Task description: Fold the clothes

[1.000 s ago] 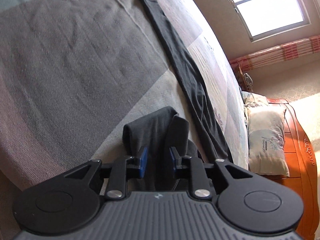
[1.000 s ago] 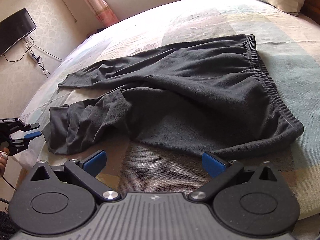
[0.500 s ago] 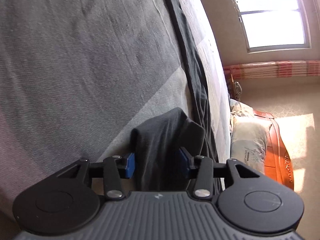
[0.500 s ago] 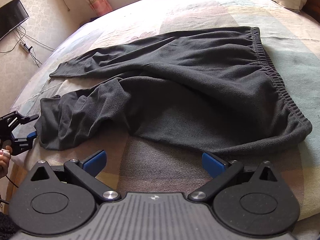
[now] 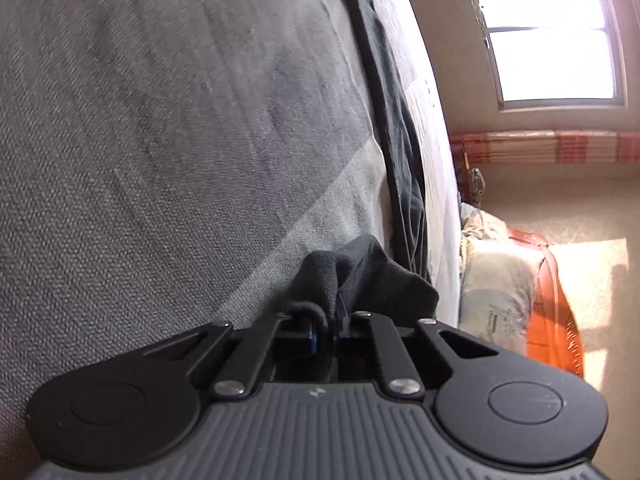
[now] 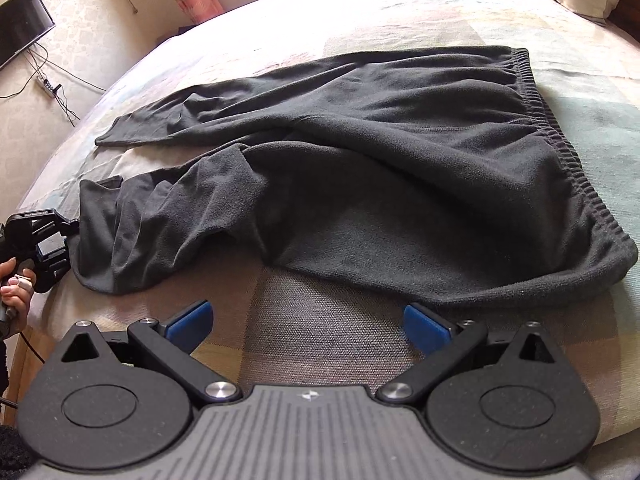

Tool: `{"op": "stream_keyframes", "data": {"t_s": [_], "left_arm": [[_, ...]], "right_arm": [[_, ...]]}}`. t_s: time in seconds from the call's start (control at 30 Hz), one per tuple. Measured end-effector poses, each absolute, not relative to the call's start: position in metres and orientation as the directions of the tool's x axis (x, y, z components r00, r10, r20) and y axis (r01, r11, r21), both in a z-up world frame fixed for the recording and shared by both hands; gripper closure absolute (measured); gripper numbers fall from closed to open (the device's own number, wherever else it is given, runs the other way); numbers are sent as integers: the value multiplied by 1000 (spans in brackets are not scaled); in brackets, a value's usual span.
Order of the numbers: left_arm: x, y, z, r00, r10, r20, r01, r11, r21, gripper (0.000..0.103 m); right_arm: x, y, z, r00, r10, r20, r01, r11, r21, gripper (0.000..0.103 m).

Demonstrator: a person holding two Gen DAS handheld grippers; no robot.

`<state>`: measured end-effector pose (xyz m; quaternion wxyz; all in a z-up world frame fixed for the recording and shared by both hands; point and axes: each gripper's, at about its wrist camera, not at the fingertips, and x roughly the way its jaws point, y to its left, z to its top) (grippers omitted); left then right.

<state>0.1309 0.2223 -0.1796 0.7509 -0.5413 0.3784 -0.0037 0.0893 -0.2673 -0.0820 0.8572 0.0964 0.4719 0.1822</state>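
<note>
Left gripper (image 5: 325, 334), half a second ago apart around the near leg's cuff (image 5: 352, 280), now clamped on it: hold secured, apparently for drawing that leg over. Right gripper (image 6: 306, 322) spread wide, empty, just short of the black trousers (image 6: 360, 152) lying crumpled on the bed (image 6: 320, 320). Seen only in the right wrist view: waistband (image 6: 560, 136), both legs, whole layout; only in the left: the pinch itself.

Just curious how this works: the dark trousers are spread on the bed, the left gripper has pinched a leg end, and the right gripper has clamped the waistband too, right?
Not quite. In the right wrist view the right gripper is open, its jaws wide apart over bare bedspread, short of the waistband. The trousers do lie spread, and the left gripper has pinched a leg end.
</note>
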Motion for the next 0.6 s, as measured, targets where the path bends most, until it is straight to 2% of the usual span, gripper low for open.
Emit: {"op": "stream_keyframes", "data": {"t_s": [0.03, 0.33, 0.6], "left_arm": [[131, 222, -175, 716, -402, -572, -402, 433, -807, 97], [99, 256, -119, 803, -198, -562, -398, 523, -753, 98], [81, 287, -90, 819, -104, -564, -413, 576, -706, 98]], "right_arm": [[88, -268, -81, 493, 407, -769, -224, 913, 340, 0], [84, -275, -75, 515, 404, -756, -214, 915, 343, 0], [81, -273, -72, 519, 406, -752, -219, 914, 343, 0]]}}
